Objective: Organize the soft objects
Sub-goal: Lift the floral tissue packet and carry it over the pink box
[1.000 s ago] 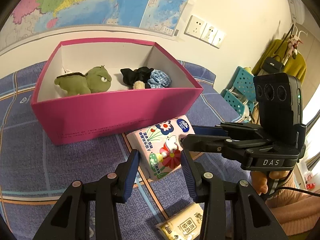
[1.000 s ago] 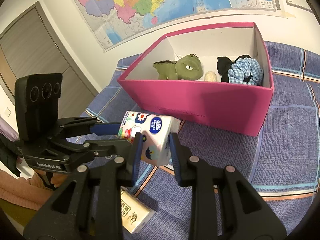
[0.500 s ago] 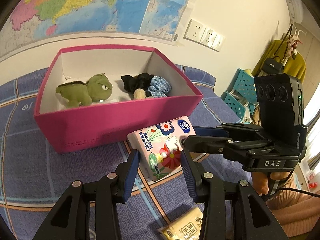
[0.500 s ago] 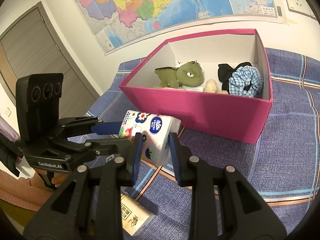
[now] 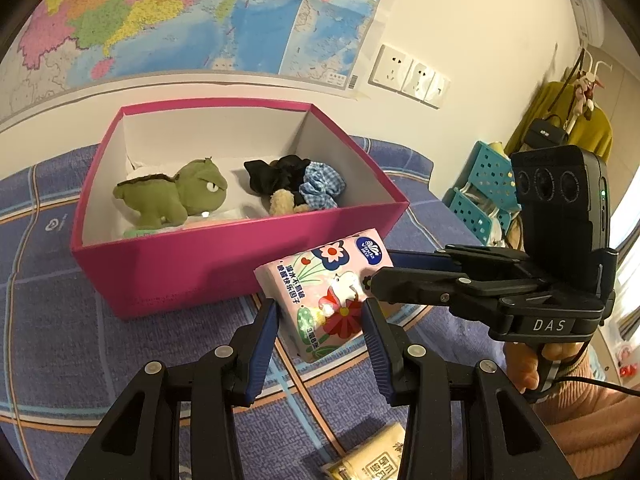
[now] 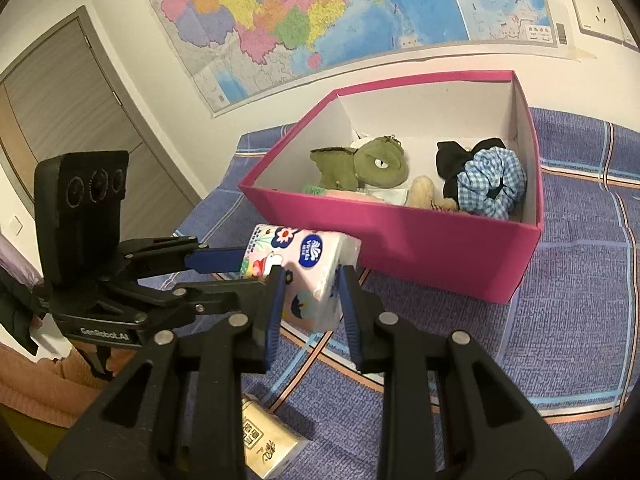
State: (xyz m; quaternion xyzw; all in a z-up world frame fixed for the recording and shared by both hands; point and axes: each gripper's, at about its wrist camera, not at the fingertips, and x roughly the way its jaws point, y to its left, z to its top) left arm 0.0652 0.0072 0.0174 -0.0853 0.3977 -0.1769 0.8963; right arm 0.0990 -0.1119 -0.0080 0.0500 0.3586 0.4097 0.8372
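Right wrist view: the right gripper (image 6: 312, 292) is clamped on a pink floral-printed tissue pack (image 6: 308, 276), its blue-padded fingers (image 6: 276, 304) pressing the pack's two sides. The pack hangs above the blue plaid-clothed surface (image 6: 580, 320), just in front of the near wall of the magenta cardboard box (image 6: 420, 248) and outside it. From the left wrist view, the left gripper (image 5: 320, 344) stands with its fingers apart around the near end of the same pack (image 5: 328, 292); whether they touch it I cannot tell. Inside the box (image 5: 180, 264) lie a green plush dinosaur (image 5: 172, 196), a black fabric scrunchie (image 5: 276, 172) and a blue checked scrunchie (image 5: 322, 186). A beige tissue packet (image 6: 264, 444) lies on the surface, farther from the box than the pink pack.
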